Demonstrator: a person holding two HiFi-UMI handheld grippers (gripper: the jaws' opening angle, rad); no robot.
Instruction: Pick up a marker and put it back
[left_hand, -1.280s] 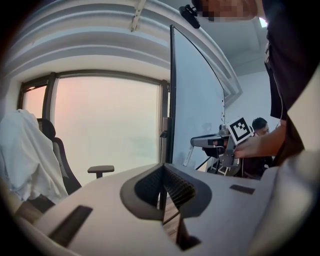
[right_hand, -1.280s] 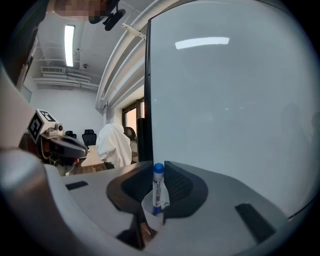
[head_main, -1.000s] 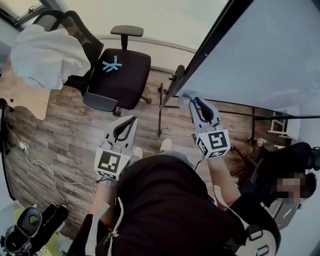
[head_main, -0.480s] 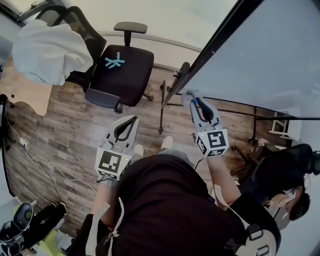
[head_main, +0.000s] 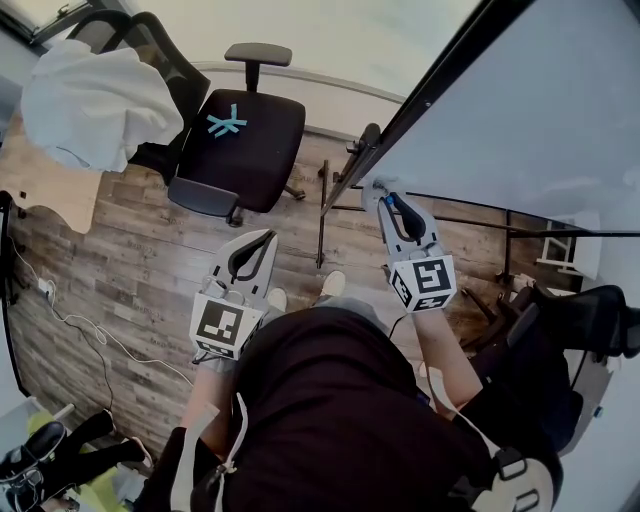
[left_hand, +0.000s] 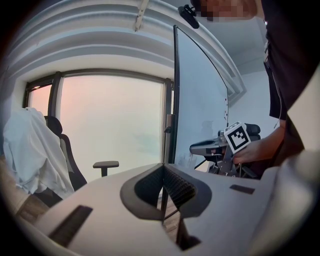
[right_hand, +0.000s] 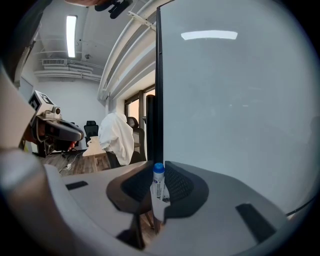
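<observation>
A white marker with a blue cap (right_hand: 158, 184) stands upright between the jaws of my right gripper (right_hand: 159, 174), which is shut on it. In the head view the right gripper (head_main: 386, 198) is at the lower corner of the whiteboard (head_main: 520, 110), and the marker's blue end (head_main: 392, 200) shows at its tips. The board's dark frame (right_hand: 154, 100) is just beyond the marker. My left gripper (head_main: 267, 238) hangs lower and to the left over the wooden floor. Its jaws (left_hand: 162, 168) are shut with nothing between them.
A black office chair (head_main: 237, 140) with a blue tape cross stands ahead on the left. A second chair draped with a white cloth (head_main: 95, 100) is beside it. The whiteboard's stand legs (head_main: 322, 225) reach between the grippers. Another person's dark shape (head_main: 570, 320) is at the right.
Both grippers have stayed almost in place, and the marker remains held. The person at the lower right and the dark equipment at the lower left have shifted.
</observation>
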